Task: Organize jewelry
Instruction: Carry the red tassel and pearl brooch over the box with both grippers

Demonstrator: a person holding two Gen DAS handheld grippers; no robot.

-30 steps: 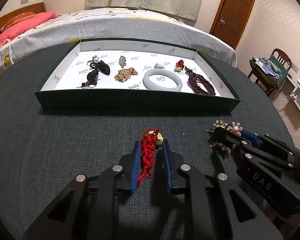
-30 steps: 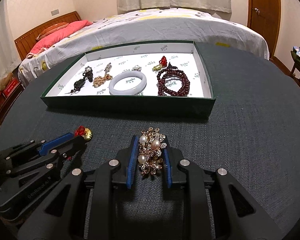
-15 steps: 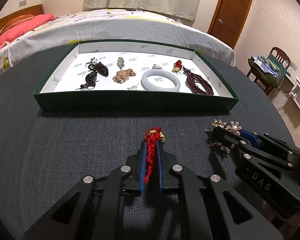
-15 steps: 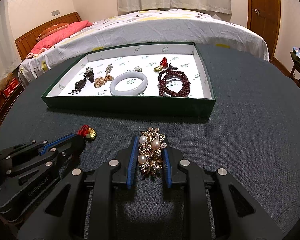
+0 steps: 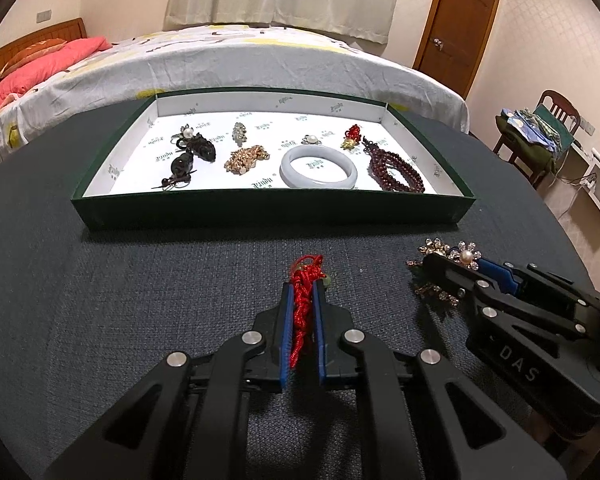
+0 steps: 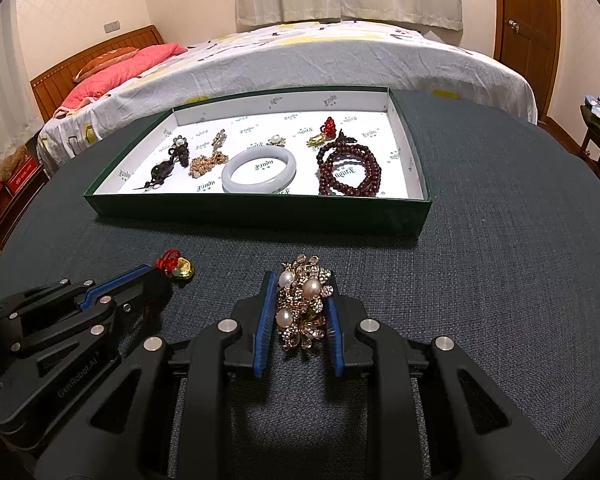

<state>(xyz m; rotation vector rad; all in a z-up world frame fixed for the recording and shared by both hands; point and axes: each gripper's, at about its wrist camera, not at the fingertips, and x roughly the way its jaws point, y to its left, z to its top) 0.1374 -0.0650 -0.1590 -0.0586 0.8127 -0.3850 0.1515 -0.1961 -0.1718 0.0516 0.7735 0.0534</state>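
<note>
My left gripper point(image 5: 302, 292) is shut on a red knotted cord charm point(image 5: 303, 304) with a gold piece, just above the dark table. It also shows in the right wrist view point(image 6: 168, 276), with the charm point(image 6: 175, 266) at its tips. My right gripper point(image 6: 298, 292) is shut on a gold pearl brooch point(image 6: 302, 304); in the left wrist view it point(image 5: 446, 270) is to the right, with the brooch point(image 5: 448, 256). A green tray point(image 5: 260, 210) with a white lining lies beyond both grippers.
The tray holds a white bangle point(image 5: 318, 168), dark red beads point(image 5: 396, 170), a gold chain point(image 5: 246, 158), black pendants point(image 5: 190, 156) and small charms. The round table point(image 6: 500, 240) is dark. A bed point(image 6: 300, 56) stands behind, a chair point(image 5: 540, 136) to the right.
My left gripper has closed on the red cord charm and lifted it slightly. My right gripper still holds the brooch, a little higher than before.
</note>
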